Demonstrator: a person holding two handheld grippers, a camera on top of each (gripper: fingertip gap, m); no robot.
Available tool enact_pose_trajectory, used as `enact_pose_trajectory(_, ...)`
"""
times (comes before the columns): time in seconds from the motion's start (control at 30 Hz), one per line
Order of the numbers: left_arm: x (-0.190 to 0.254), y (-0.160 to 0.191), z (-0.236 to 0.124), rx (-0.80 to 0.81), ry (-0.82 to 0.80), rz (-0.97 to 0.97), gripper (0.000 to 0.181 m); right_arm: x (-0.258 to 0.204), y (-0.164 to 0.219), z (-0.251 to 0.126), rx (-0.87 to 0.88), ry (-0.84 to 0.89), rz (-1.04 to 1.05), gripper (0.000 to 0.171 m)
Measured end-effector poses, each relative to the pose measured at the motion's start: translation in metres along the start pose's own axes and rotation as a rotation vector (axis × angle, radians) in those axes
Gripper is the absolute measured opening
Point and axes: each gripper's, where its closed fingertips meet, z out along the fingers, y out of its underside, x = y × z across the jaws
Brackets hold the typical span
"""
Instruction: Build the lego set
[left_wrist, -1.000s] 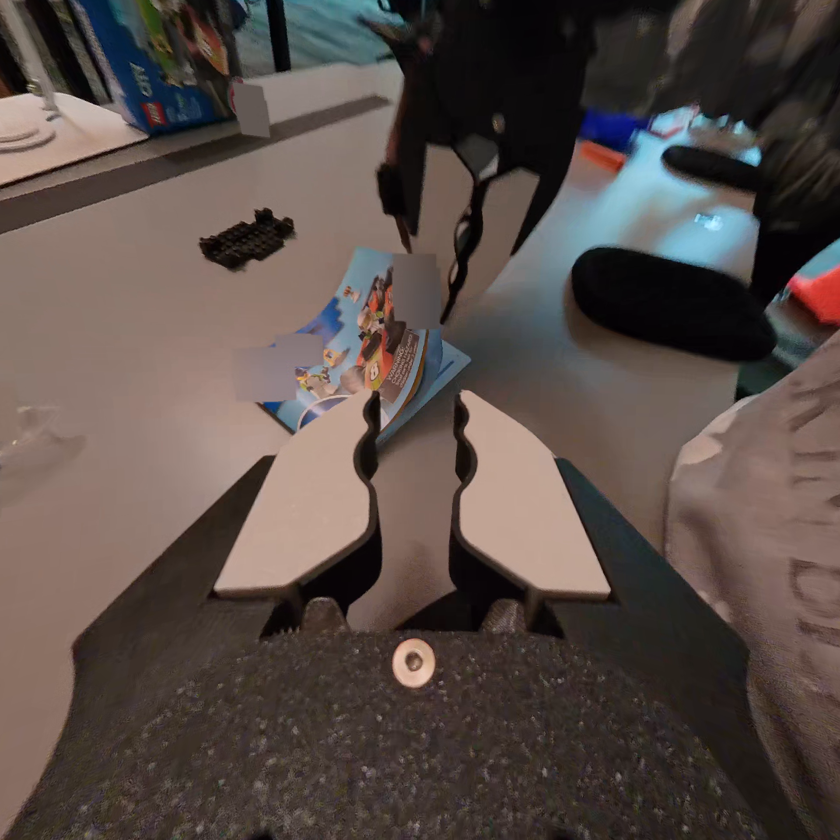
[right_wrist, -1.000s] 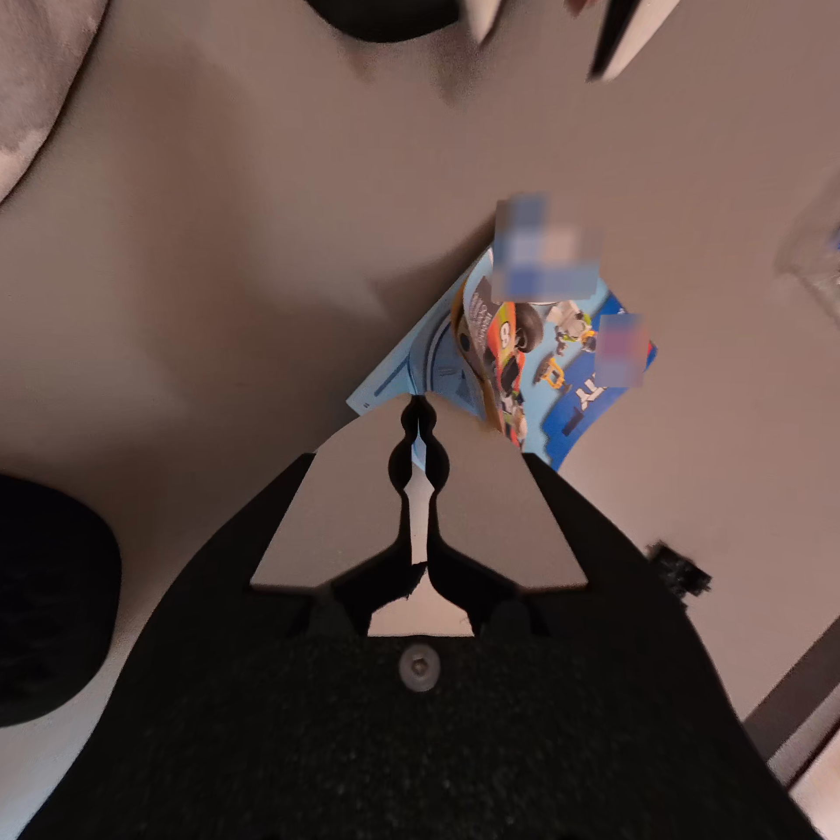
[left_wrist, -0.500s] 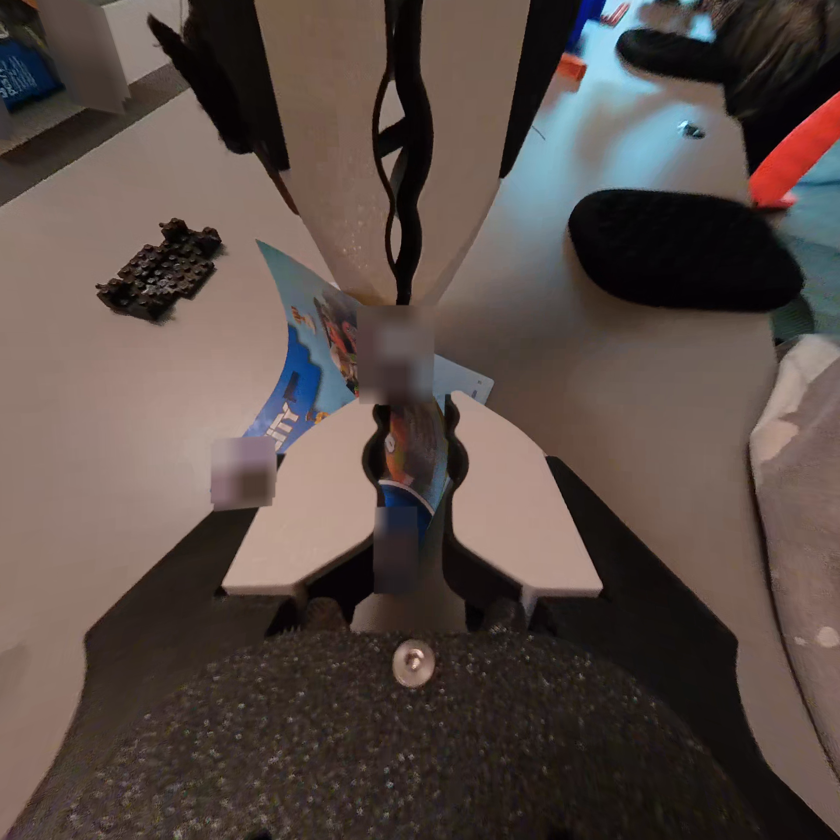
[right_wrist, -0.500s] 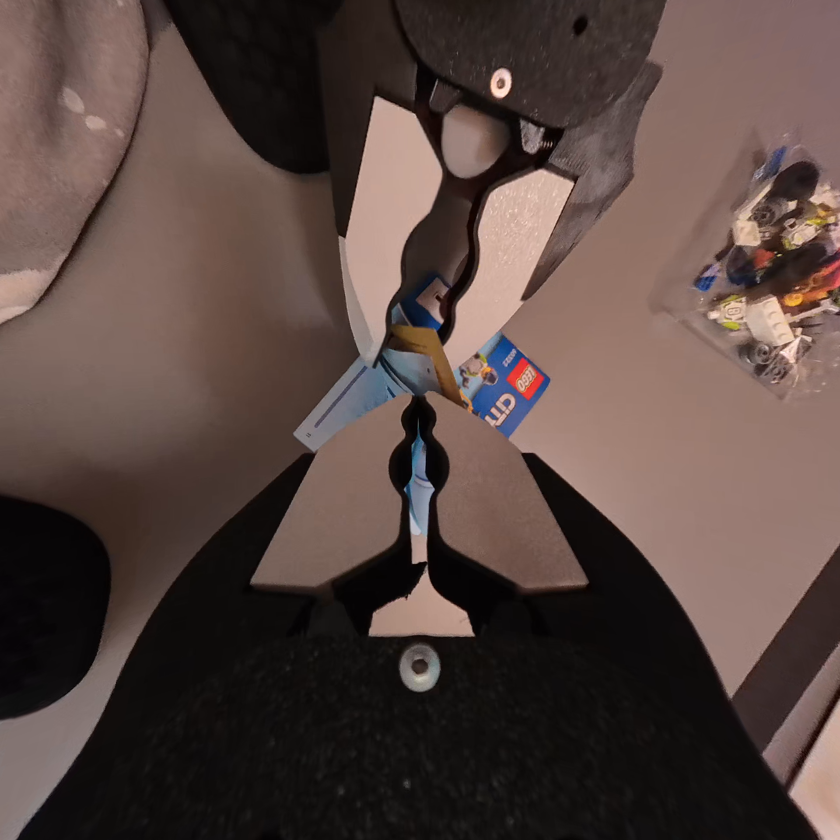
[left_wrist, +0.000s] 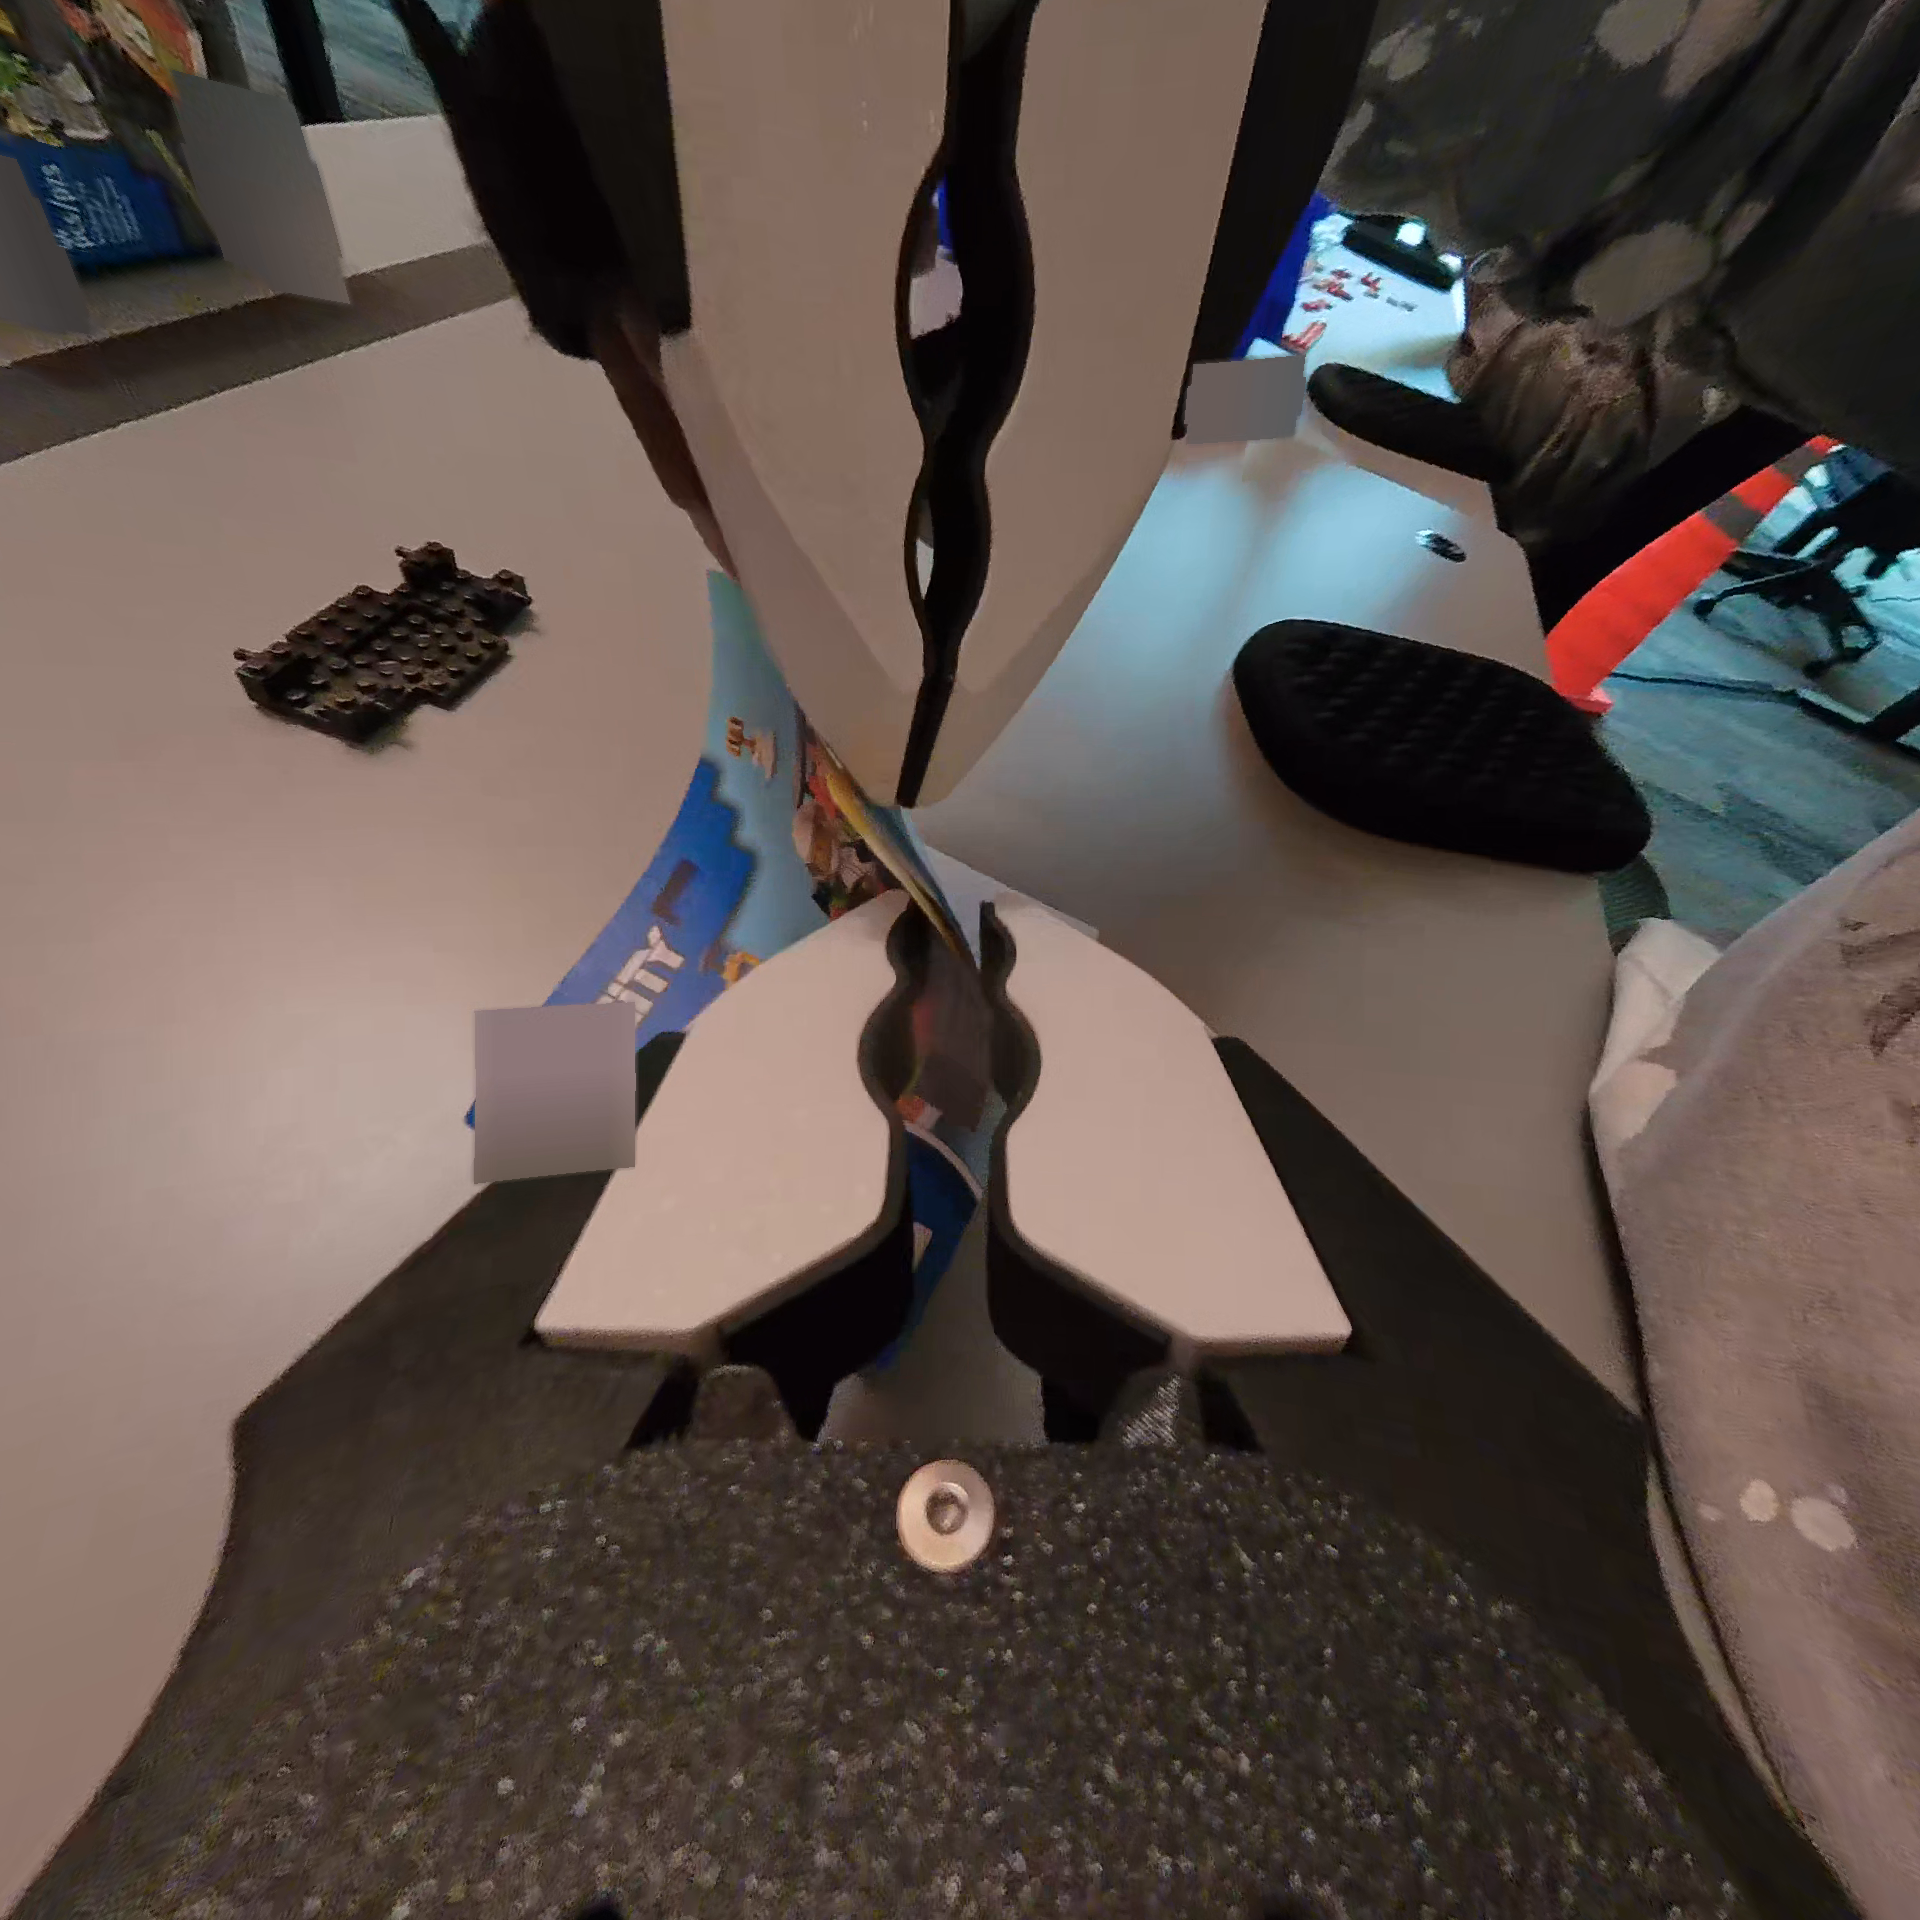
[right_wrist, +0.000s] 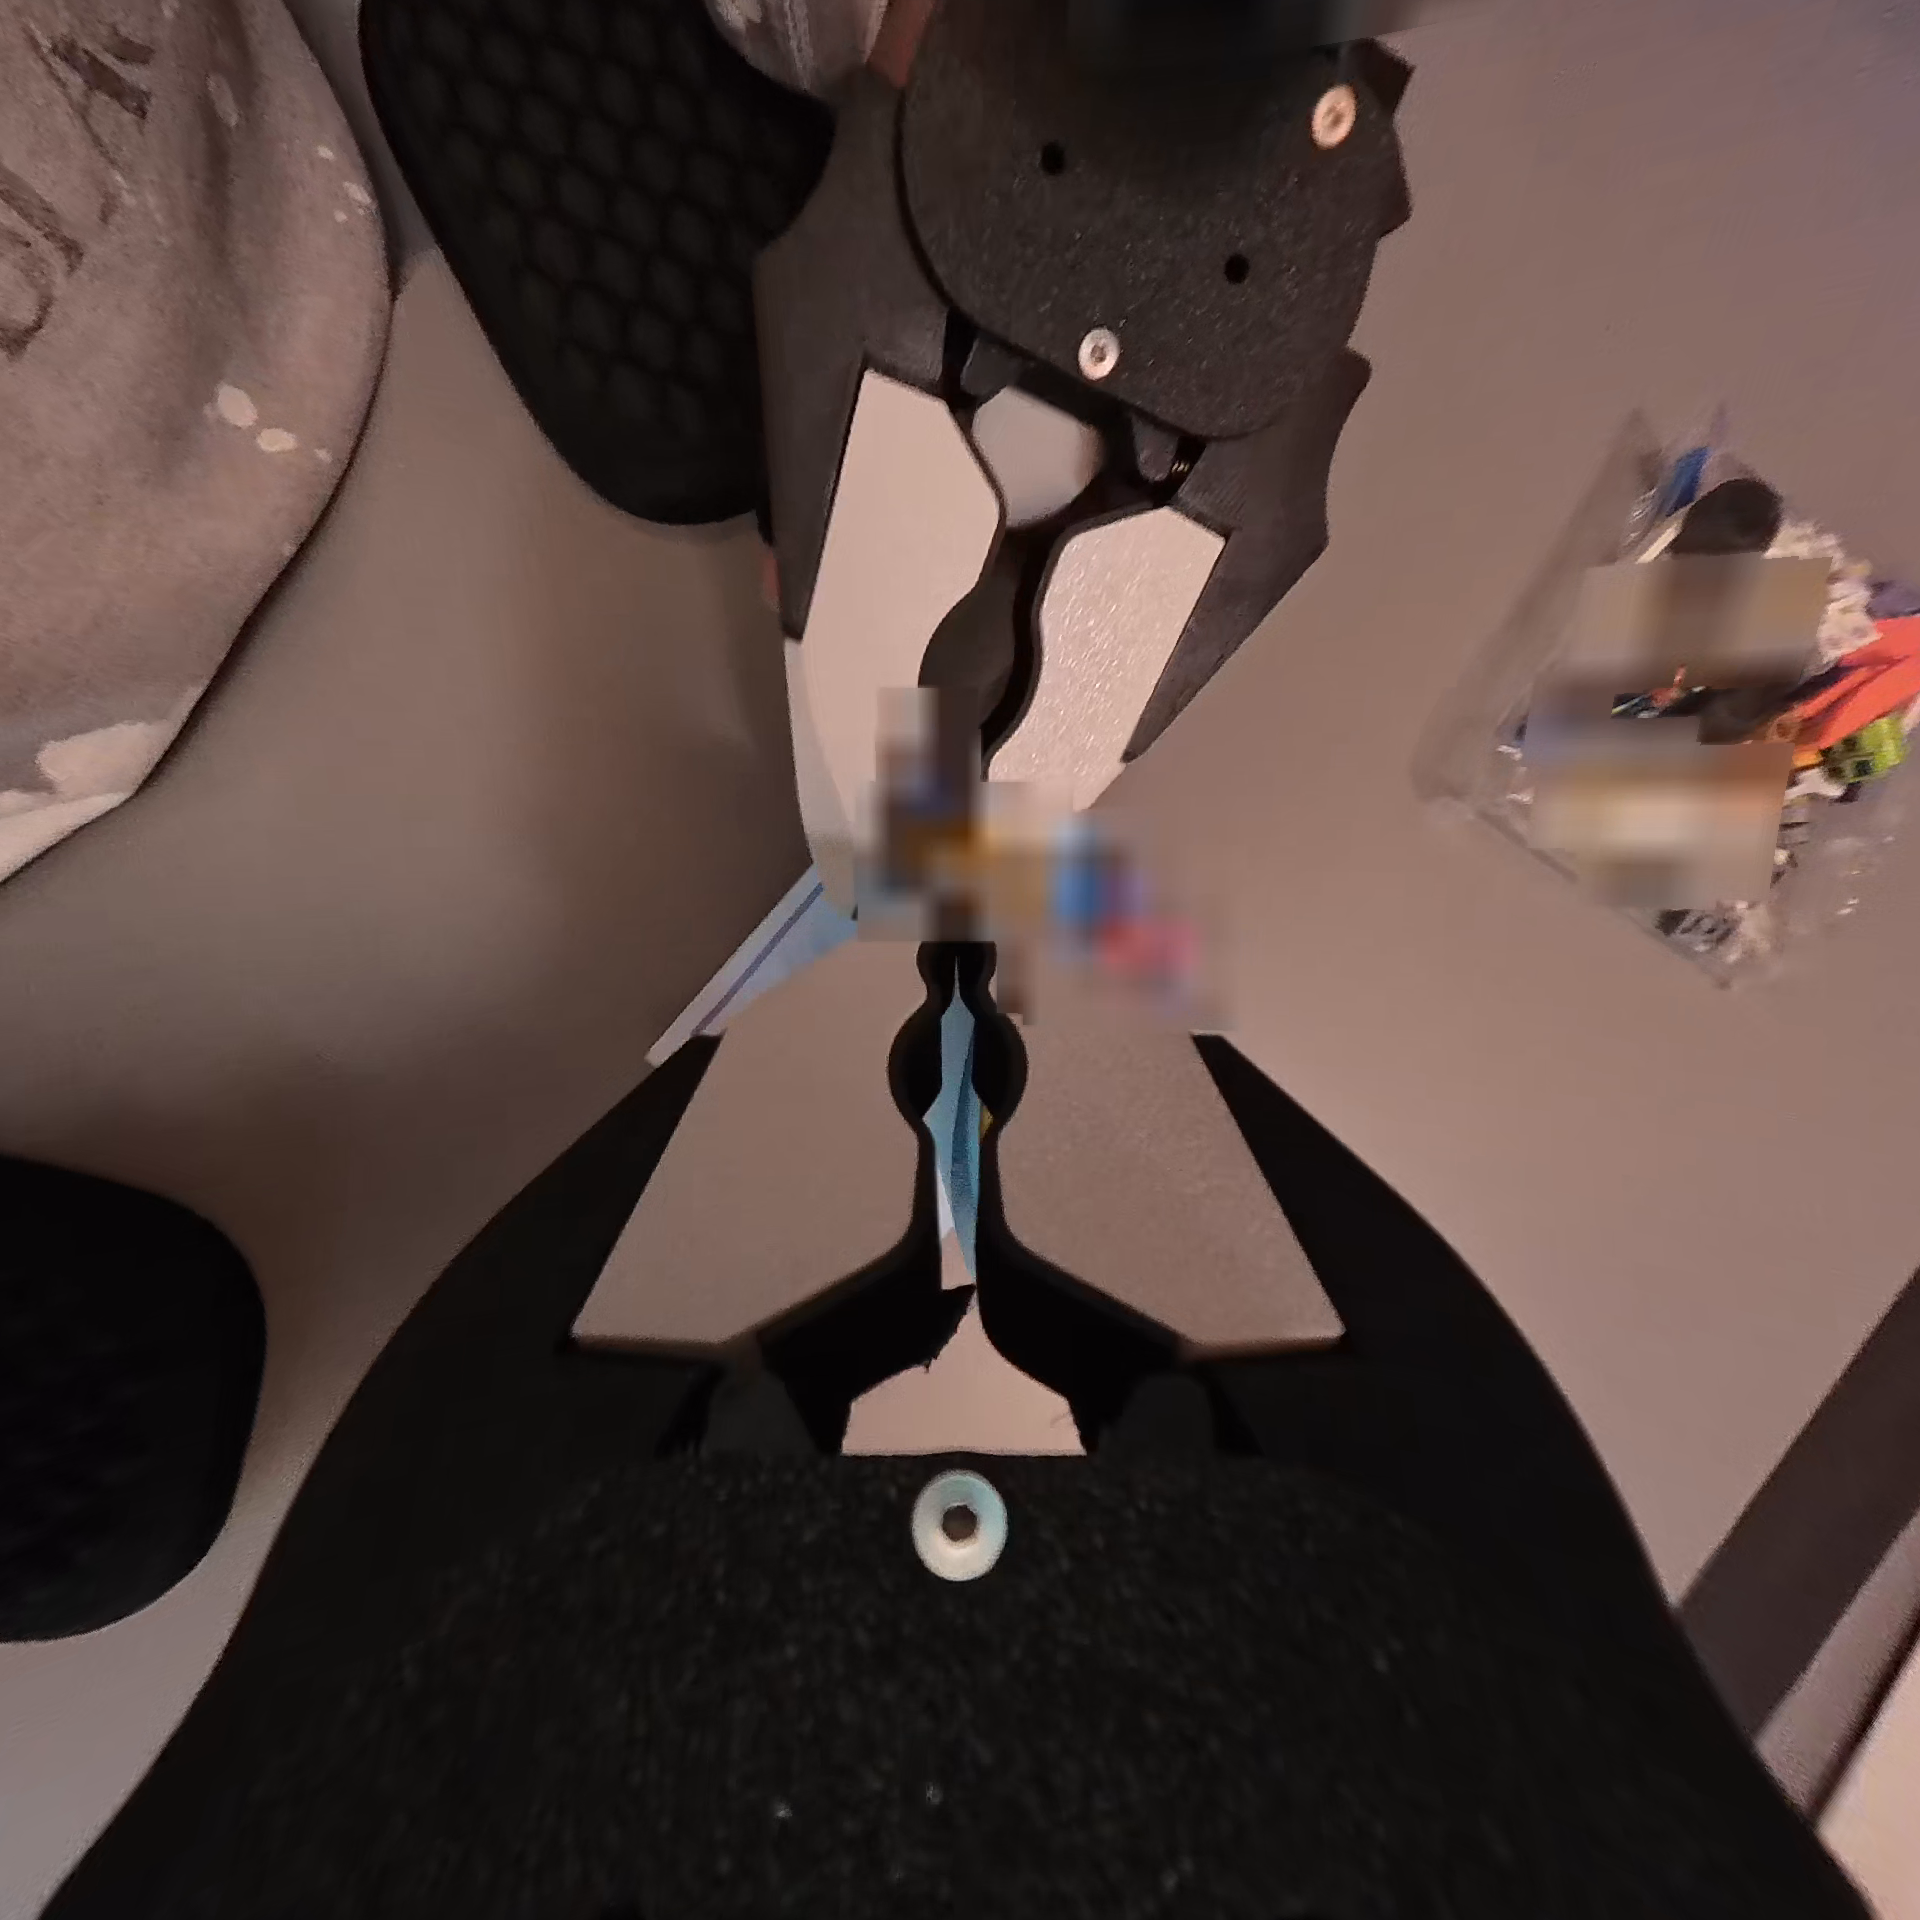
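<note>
Between my two sets of fingers hangs the booklet (left_wrist: 727, 894), lifted off the surface (left_wrist: 208, 935) and bowed. From the left wrist, the risk is plain: both grips bite the same thin paper, so if my hands pull apart or twist against each other, I judge a page could tear or slip out. My left gripper (left_wrist: 940, 925) has its fingers (left_wrist: 758, 1143) only narrowly parted, with a fold of the booklet running down the gap; they look to be closing on it, but I cannot tell whether they grip it yet. My right gripper (left_wrist: 914, 800) comes down from above, fingers pressed nearly together, pinching the booklet's upper edge. A black plate (left_wrist: 379, 649) lies well apart to the left, a black pad (left_wrist: 1434, 743) to the right.

From the right wrist, my right gripper (right_wrist: 956, 961) has its fingers (right_wrist: 790, 1184) squeezed on a blue page edge (right_wrist: 956, 1143). The left gripper (right_wrist: 977, 769) faces me, tips at the booklet, though a mosaic patch hides the contact. A bag of parts (right_wrist: 1704, 727) rests far right, unopened as far as I can judge.
</note>
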Motion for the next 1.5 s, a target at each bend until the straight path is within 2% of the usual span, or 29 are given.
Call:
enact_pose_trajectory(0.07, -0.002, 0.000, 0.000, -0.005, -0.031, 0.022, 0.008, 0.007, -0.007, -0.001, 0.004, 0.041, -0.025, 0.000)
enact_pose_trajectory(0.17, -0.017, -0.008, -0.010, 0.037, -0.164, 0.025, 0.000, 0.022, -0.022, -0.005, 0.023, 0.159, -0.072, 0.000)
enact_pose_trajectory(0.3, -0.047, -0.014, -0.051, 0.191, -0.299, -0.188, 0.000, 0.039, -0.038, -0.032, 0.109, 0.379, -0.068, 0.000)
enact_pose_trajectory(0.37, -0.063, -0.004, -0.074, 0.252, -0.360, -0.294, 0.000, 0.030, -0.021, -0.032, 0.082, 0.386, -0.018, 0.015)
enact_pose_trajectory(0.47, -0.084, 0.019, -0.099, 0.278, -0.450, -0.397, 0.000, 0.016, 0.014, 0.004, 0.056, 0.355, 0.100, 0.021)
enact_pose_trajectory(0.57, -0.098, 0.034, -0.114, 0.260, -0.531, -0.439, 0.000, -0.001, 0.047, 0.057, -0.004, 0.274, 0.217, 0.036)
enact_pose_trajectory(0.63, -0.102, 0.044, -0.121, 0.200, -0.583, -0.425, 0.000, -0.008, 0.062, 0.073, -0.025, 0.230, 0.281, 0.039)
enact_pose_trajectory(0.7, -0.103, 0.054, -0.126, 0.129, -0.620, -0.400, 0.000, -0.013, 0.065, 0.074, 0.008, 0.188, 0.345, 0.035)
enact_pose_trajectory(0.93, -0.094, 0.076, -0.119, -0.035, -0.628, -0.336, 0.003, -0.027, 0.076, 0.067, -0.088, 0.139, 0.353, 0.033)
enact_pose_trajectory(1.13, -0.047, 0.080, -0.089, -0.146, -0.433, -0.322, 0.006, -0.063, 0.094, 0.053, -0.192, 0.066, 0.355, 0.031)
enact_pose_trajectory(1.33, -0.025, 0.084, -0.076, -0.232, -0.398, -0.259, 0.009, -0.086, 0.105, 0.044, -0.240, 0.031, 0.379, 0.033)
enact_pose_trajectory(1.4, -0.025, 0.087, -0.077, -0.239, -0.404, -0.255, 0.011, -0.083, 0.100, 0.042, -0.218, 0.053, 0.365, 0.035)
enact_pose_trajectory(1.5, -0.025, 0.090, -0.080, -0.249, -0.403, -0.262, 0.013, -0.064, 0.072, 0.040, -0.113, 0.121, 0.349, 0.034)
